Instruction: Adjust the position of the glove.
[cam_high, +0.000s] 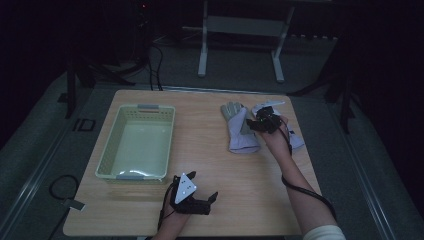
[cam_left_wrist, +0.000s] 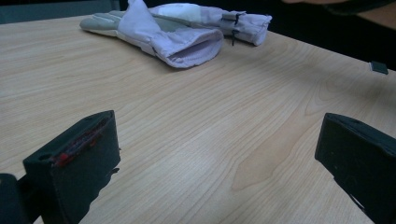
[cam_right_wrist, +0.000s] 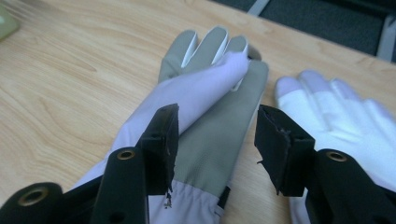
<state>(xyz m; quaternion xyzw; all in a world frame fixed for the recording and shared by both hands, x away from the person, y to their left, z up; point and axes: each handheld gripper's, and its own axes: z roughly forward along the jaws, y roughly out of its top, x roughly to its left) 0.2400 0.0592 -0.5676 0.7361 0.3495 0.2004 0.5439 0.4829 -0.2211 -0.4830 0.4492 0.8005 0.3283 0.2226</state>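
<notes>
A: What lies on the table?

B: A light wooden table (cam_high: 235, 190) holds a pale green plastic basket (cam_high: 107, 150) on its left half, with nothing visible inside it. On the far right part lie two work gloves side by side, fingers pointing away from the person. The left glove (cam_high: 239, 131) is grey on the palm and pale lilac at the cuff, with part of its lilac fabric folded over the palm. The right glove (cam_high: 296, 137) is whitish and partly hidden under the person's hand in the high view.

A: Where are the two grippers?

B: The right gripper (cam_high: 258, 123) hangs over the gloves, held by the person's right hand (cam_high: 276, 138). In the right gripper view its two black jaws stand apart, straddling the grey-and-lilac glove (cam_right_wrist: 210, 121) just above the cuff; whether they touch the fabric cannot be told. The white glove (cam_right_wrist: 336, 116) lies just beside it.

A: And the other?

B: The left gripper (cam_high: 210, 200) sits near the table's front edge, just in front of the basket and well apart from the gloves. Its jaws are spread wide over bare wood, holding nothing. The left gripper view looks across the table toward both gloves (cam_left_wrist: 173, 32) at the far side.
</notes>
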